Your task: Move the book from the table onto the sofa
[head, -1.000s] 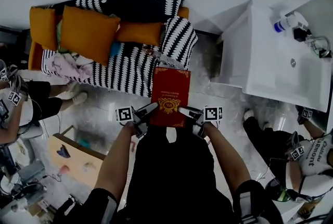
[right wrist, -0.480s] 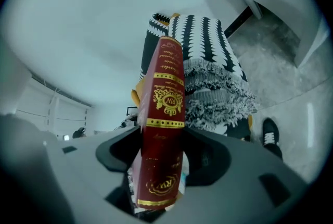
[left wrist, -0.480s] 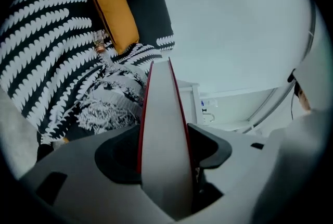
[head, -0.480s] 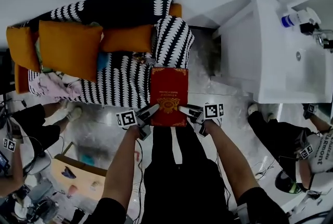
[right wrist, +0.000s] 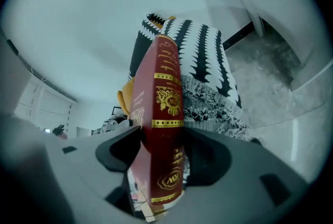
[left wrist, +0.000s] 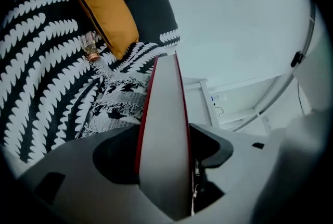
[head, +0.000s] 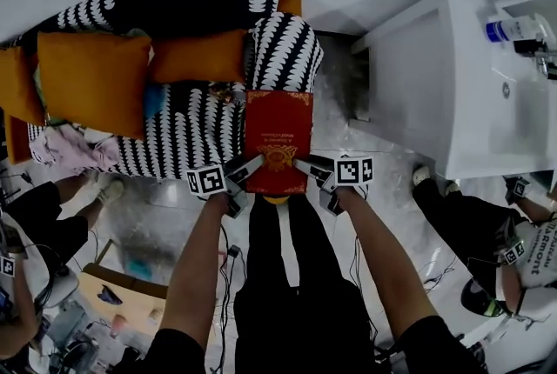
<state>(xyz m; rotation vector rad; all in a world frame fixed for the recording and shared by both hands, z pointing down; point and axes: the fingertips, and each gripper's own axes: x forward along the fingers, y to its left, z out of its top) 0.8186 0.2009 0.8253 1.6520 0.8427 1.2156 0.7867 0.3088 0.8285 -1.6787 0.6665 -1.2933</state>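
A red book (head: 278, 133) with gold print hangs level between my two grippers, over the right end of the black-and-white sofa (head: 191, 133), just in front of its armrest (head: 283, 50). My left gripper (head: 241, 175) holds the book's page edge (left wrist: 164, 129). Its jaws have just been opening a little, and the book still fills the gap between them. My right gripper (head: 312, 172) is shut on the spine (right wrist: 161, 108). The book's near end overhangs the sofa's front edge above the floor.
Orange cushions (head: 91, 81) lie along the sofa back, with a smaller one (head: 187, 57) near the armrest. A white table (head: 418, 94) with a bottle (head: 509, 30) stands to the right. People (head: 487, 233) crouch at right and left. A cardboard box (head: 113, 298) is on the floor.
Both grippers have sunk and moved forward with the book, which now overlaps the sofa seat by the armrest. The sofa has shifted left in the head view.
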